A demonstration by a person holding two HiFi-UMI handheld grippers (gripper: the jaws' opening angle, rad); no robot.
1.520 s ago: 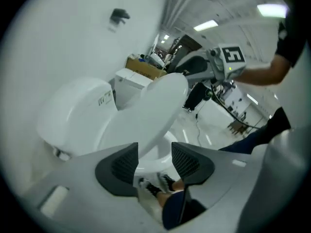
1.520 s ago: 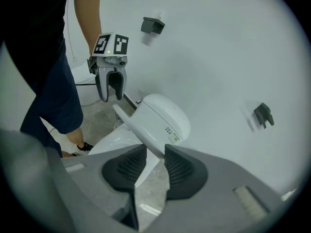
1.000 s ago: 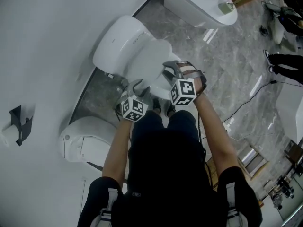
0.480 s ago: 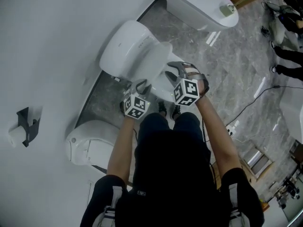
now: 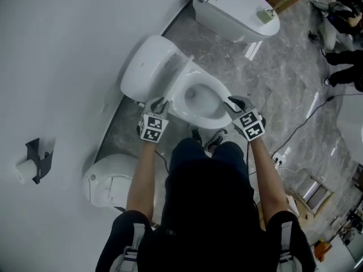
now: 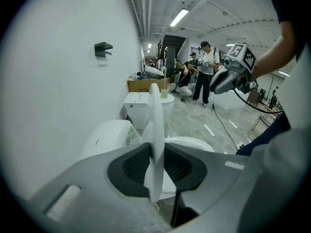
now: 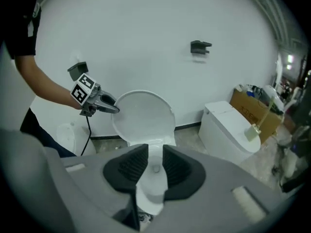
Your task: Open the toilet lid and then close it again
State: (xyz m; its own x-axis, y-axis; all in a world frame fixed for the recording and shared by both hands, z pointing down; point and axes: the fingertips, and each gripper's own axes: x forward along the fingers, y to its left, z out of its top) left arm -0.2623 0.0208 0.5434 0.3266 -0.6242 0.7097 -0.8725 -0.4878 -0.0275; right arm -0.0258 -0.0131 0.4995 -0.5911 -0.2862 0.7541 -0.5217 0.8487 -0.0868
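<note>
Now the lid [image 7: 143,113] stands upright at the back of the toilet [image 5: 144,67], and the bowl [image 5: 199,98] is open to view.

The left gripper [image 5: 158,102] is at the lid's side edge. Its jaws have just been closing, and in the left gripper view the thin white edge runs between the two dark pads, which pinch it from both sides.

The right gripper [image 5: 232,102] is at the front of the toilet, on the bowl's right side in the head view, and faces the lid. Its jaws have also just been closing. A narrow gap remains between the pads, and the bowl shows through it. No pad can be seen pressing on anything.

Each gripper carries a cube with black-and-white square markers, the left cube [image 5: 151,129] and the right cube [image 5: 251,126]. The markers are patterns, not letters.

A small grey mark [image 6: 97,141] and a sticker [image 6: 130,136] sit on the toilet's back part. Both are too small to read.

Beside the toilet, further along the wall [image 5: 62,50], stands a second toilet [image 5: 227,7] with a pale brush [image 5: 271,9] lying on its shut lid. Beyond it is a cardboard box [image 7: 249,109] whose print cannot be made out. A third toilet [image 5: 110,180] stands on the other side. A black bracket [image 7: 200,46] hangs on the wall above the toilet.
</note>
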